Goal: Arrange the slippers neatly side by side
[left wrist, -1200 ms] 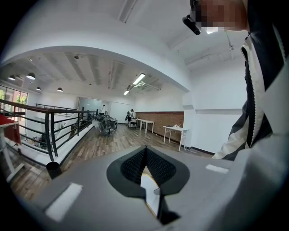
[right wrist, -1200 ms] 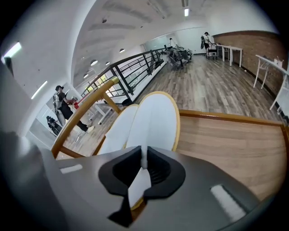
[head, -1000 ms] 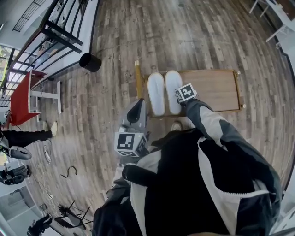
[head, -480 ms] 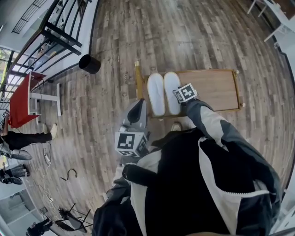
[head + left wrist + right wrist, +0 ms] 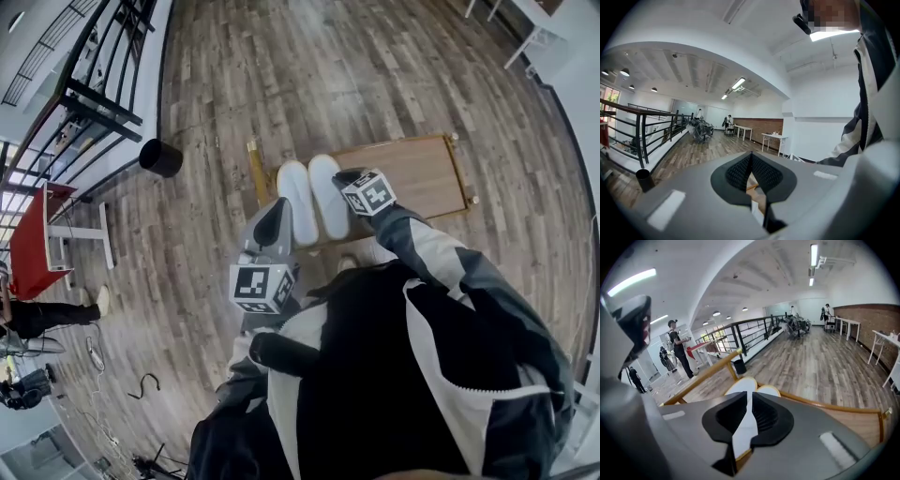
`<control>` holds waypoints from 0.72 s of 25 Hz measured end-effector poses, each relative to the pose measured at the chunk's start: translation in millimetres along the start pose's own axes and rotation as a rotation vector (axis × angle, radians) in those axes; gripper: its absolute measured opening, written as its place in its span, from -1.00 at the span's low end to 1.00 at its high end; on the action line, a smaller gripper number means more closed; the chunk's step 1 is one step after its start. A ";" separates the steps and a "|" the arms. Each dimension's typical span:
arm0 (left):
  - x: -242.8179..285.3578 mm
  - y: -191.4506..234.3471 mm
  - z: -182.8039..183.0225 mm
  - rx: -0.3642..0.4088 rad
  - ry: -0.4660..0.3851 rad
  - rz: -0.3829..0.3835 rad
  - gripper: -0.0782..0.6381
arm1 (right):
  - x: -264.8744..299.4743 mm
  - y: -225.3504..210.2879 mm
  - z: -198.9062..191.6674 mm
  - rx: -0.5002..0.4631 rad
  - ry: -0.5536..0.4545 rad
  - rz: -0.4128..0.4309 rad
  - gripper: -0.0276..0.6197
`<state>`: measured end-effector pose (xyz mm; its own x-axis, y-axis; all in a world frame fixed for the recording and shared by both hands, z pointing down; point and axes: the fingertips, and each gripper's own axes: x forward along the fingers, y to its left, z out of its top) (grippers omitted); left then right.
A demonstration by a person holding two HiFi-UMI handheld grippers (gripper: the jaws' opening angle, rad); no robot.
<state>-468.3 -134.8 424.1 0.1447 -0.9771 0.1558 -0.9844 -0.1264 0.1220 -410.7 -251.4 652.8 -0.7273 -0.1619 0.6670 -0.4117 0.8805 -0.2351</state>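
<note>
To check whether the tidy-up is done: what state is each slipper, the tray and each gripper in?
wooden tray: on the floor, slippers at one end.
left slipper: flat on the tray.
right slipper: flat, parallel, close beside the left one.
left gripper: shut, empty.
right gripper: jaws have just been closing, narrow gap, nothing between them.

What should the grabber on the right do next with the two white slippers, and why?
Probably just pull the right gripper back and away. The slippers already lie side by side on the wooden tray, and its jaws have just been closing with nothing between them.
</note>
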 end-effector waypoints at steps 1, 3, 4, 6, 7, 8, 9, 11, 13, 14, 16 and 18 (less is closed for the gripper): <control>3.8 -1.8 1.6 0.000 -0.002 -0.009 -0.75 | -13.9 7.1 15.9 -0.017 -0.055 0.016 -0.82; 11.8 -7.1 5.1 0.004 -0.009 -0.027 -0.75 | -47.3 21.1 46.1 -0.058 -0.164 0.043 -0.87; 15.7 -10.0 7.0 0.008 -0.016 -0.037 -0.75 | -65.5 27.0 59.6 -0.081 -0.216 0.048 -0.89; 23.1 -16.3 9.9 0.011 -0.027 -0.057 -0.75 | -100.6 36.0 80.9 -0.122 -0.305 0.045 -0.91; 26.5 -19.6 11.2 0.012 -0.030 -0.067 -0.75 | -116.5 39.0 88.3 -0.136 -0.340 0.041 -0.91; 29.6 -22.8 12.8 0.014 -0.032 -0.075 -0.75 | -131.1 41.1 94.0 -0.146 -0.367 0.035 -0.91; 32.3 -25.6 15.1 0.018 -0.036 -0.081 -0.75 | -144.2 42.8 98.5 -0.155 -0.389 0.029 -0.91; 36.8 -31.0 20.6 0.027 -0.046 -0.090 -0.75 | -167.1 46.1 104.4 -0.178 -0.423 0.015 -0.91; 41.4 -37.6 24.4 0.030 -0.049 -0.104 -0.75 | -188.3 50.4 107.5 -0.207 -0.459 0.000 -0.91; 43.5 -41.2 25.8 0.030 -0.049 -0.112 -0.75 | -198.9 52.3 108.6 -0.221 -0.479 -0.008 -0.91; 47.4 -47.6 27.9 0.033 -0.050 -0.127 -0.75 | -217.5 52.5 109.7 -0.235 -0.519 -0.027 -0.91; 51.1 -51.5 28.6 0.036 -0.051 -0.136 -0.75 | -230.2 46.0 109.1 -0.232 -0.544 -0.056 -0.91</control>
<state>-413.0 -183.1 397.7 0.2725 -0.9579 0.0901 -0.9592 -0.2631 0.1033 -322.1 -222.3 411.3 -0.9103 -0.3621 0.2008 -0.3713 0.9285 -0.0090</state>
